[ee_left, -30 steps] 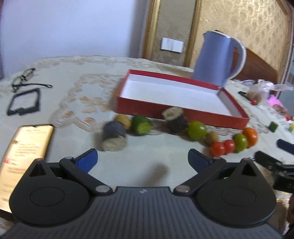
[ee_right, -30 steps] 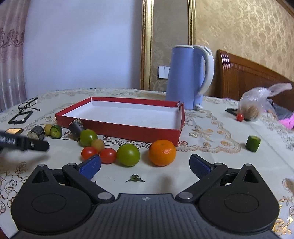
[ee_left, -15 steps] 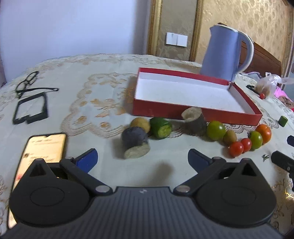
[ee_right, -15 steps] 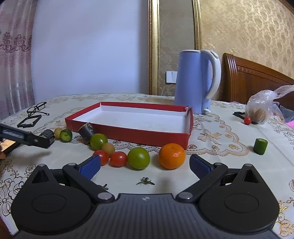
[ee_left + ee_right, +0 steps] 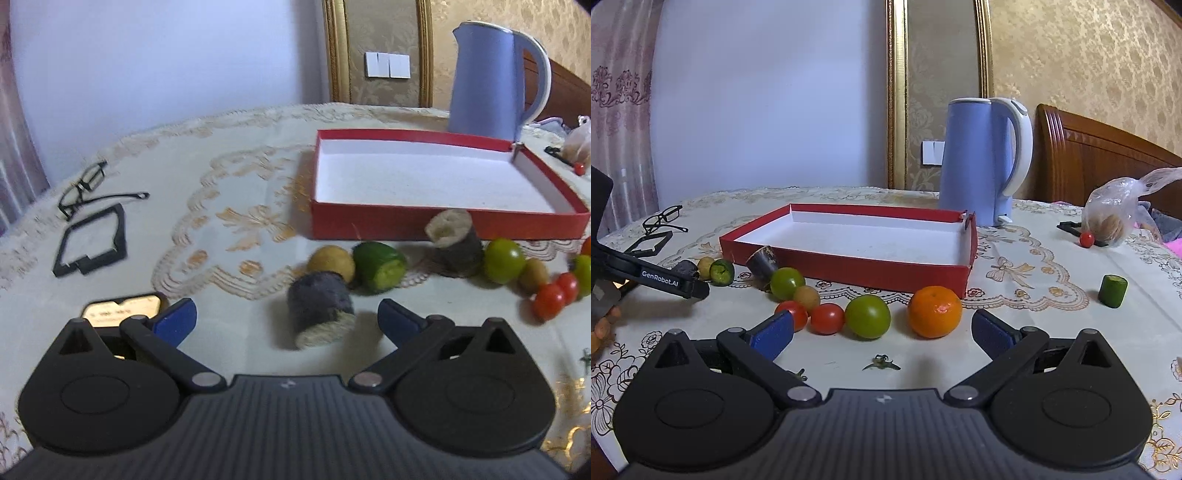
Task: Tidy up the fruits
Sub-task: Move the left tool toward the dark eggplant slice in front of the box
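A shallow red tray (image 5: 443, 223) (image 5: 849, 267) with a white floor sits empty on the tablecloth. Along its near wall lies a row of produce. My left gripper (image 5: 286, 320) is open, and a dark root chunk (image 5: 319, 308) lies just ahead between its blue fingers, untouched. Behind it are a yellow fruit (image 5: 331, 261), a cut cucumber end (image 5: 378, 266), a second root chunk (image 5: 456, 243) and a green tomato (image 5: 504, 260). My right gripper (image 5: 882, 334) is open, low over the cloth, facing an orange (image 5: 935, 312), a green tomato (image 5: 868, 316) and red tomatoes (image 5: 827, 318).
A blue kettle (image 5: 979, 162) stands behind the tray. Glasses (image 5: 88, 186) and a black frame (image 5: 92, 240) lie at the left, a phone (image 5: 122, 308) under my left finger. At the right are a cucumber piece (image 5: 1112, 290), a plastic bag (image 5: 1115, 214) and a small red fruit (image 5: 1086, 239).
My left gripper has moved forward and swung left, so the dark root chunk now lies close between its fingers. My right gripper has edged closer to the orange and tomatoes.
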The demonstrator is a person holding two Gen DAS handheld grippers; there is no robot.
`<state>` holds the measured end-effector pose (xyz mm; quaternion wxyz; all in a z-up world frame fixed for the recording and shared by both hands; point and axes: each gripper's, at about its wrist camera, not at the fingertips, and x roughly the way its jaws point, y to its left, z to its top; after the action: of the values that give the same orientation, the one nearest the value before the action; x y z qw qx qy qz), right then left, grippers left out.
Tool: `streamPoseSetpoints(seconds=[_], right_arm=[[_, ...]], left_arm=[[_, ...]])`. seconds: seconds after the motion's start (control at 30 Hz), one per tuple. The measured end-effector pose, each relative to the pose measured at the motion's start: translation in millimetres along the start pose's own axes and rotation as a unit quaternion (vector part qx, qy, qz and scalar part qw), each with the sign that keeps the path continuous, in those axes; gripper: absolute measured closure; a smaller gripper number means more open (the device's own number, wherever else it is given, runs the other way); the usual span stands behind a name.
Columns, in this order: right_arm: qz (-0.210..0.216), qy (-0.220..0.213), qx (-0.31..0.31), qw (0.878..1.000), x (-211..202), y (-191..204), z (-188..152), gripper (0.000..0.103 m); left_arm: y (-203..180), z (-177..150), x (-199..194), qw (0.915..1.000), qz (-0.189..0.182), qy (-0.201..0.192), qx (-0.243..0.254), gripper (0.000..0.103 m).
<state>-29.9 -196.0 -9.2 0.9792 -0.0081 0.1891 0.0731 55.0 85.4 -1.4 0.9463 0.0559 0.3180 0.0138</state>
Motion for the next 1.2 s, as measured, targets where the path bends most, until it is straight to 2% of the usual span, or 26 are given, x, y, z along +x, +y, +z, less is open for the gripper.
streamPoseSetpoints(seconds=[0.2, 0.4, 0.57, 0.9, 0.97, 1.2], right_arm=[[-0.003, 0.003, 0.0, 1.0, 1, 0, -1, 0.0], [-0.005, -0.002, -0.011, 1.0, 1, 5, -2, 0.0], [-0.007, -0.004, -0.004, 1.0, 1, 2, -1, 0.001], [-0.005, -0.004, 0.006, 1.0, 2, -2, -2, 0.001], [-0.005, -0.003, 0.007, 1.0, 2, -2, -2, 0.0], [-0.005, -0.003, 0.006, 1.0, 3, -1, -3, 0.0]], left_arm=[[8, 3, 6, 0.9991, -0.036, 0.01, -0.02, 0.0], [-2, 5, 5, 1.0, -0.004, -0.003, -0.001, 0.0], [-11, 8, 9, 0.9998, 0.009, 0.007, 0.018, 0.0], [0, 8, 7, 0.999, 0.025, 0.031, -0.022, 0.0], [2, 6, 4, 0.999, 0.019, 0.025, -0.03, 0.0], [2, 6, 4, 0.9985, 0.019, 0.039, -0.032, 0.0]])
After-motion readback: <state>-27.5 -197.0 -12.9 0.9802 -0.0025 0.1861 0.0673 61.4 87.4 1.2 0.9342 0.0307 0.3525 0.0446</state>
